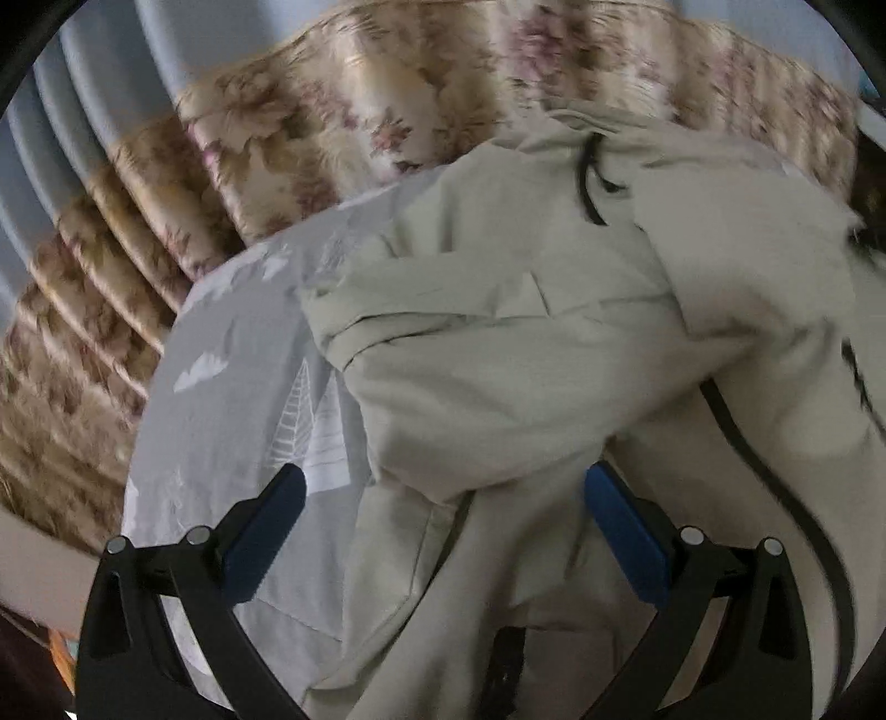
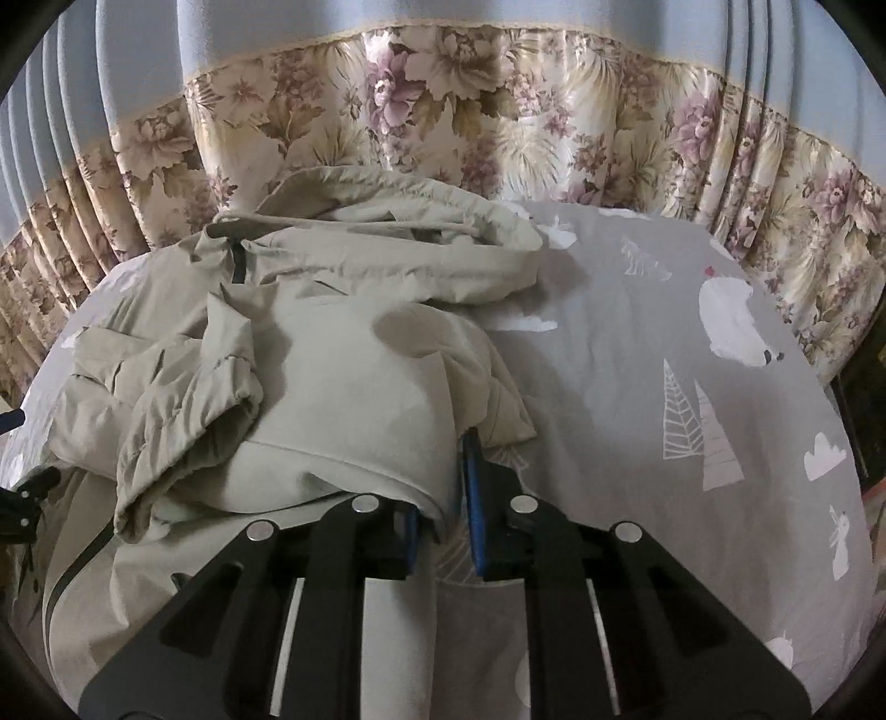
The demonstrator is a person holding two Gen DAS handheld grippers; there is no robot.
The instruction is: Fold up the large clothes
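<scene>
Across the centre of both frames, the beige jacket [image 2: 310, 354] lies crumpled, folding barely begun; left gripper [image 1: 443, 498] spread wide, right gripper [image 2: 443, 498] pinching its hem.

Setting: a home bedroom, by the evidence listed.

- Grey cotton bed sheet printed with white polar bears, clouds, rabbits and line-drawn fir trees [image 2: 692, 354], spread over a soft, rounded, mattress-like surface; fills the view from 3 to 6 o'clock.
- Pleated satin curtain, cream with mauve and brown flowers [image 2: 443, 111], hanging behind the bed from 9 through 12 to 3 o'clock.
- Plain pale blue curtain panel [image 2: 277, 33] above the floral band, at 12 o'clock.
- Dark furniture edge, possibly wooden [image 2: 869, 399], at 3 o'clock; too dim to identify.
</scene>
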